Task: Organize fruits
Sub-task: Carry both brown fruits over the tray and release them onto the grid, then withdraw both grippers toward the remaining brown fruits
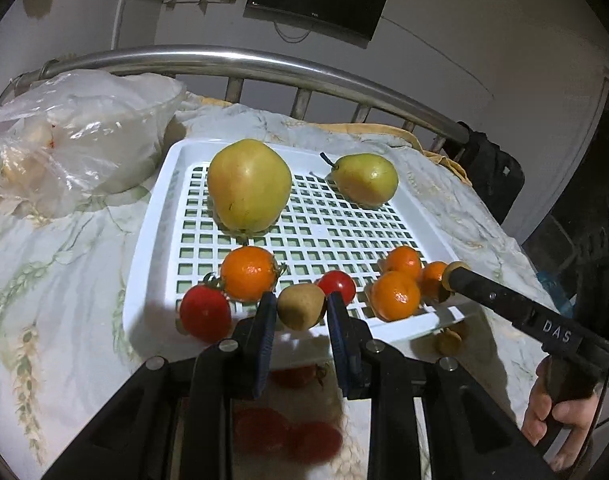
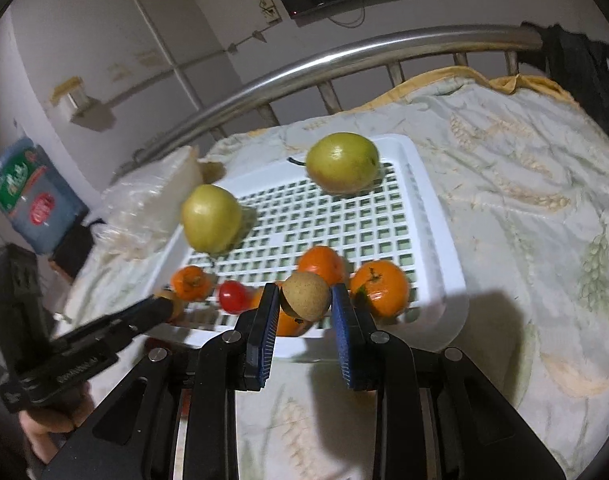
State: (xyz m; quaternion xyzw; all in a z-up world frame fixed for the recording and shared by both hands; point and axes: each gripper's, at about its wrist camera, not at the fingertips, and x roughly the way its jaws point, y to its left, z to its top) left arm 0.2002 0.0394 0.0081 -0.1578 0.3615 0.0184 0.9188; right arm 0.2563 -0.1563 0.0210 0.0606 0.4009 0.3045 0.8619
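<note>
Your bed with the pale wheat-print quilt point(image 1: 64, 280) carries the white perforated plastic tray point(image 1: 152, 240); left of that tray lies a crumpled clear plastic bag point(image 1: 76, 140).

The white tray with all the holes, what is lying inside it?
The white tray holds two green pears, several oranges and red tomatoes. The grippers cover part of its near edge, so anything lying there cannot be seen.

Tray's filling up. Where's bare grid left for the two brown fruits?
Free: middle of white tray, between large pear, small pear and the front row. Crowded: near edge, with tomatoes and oranges.
</note>
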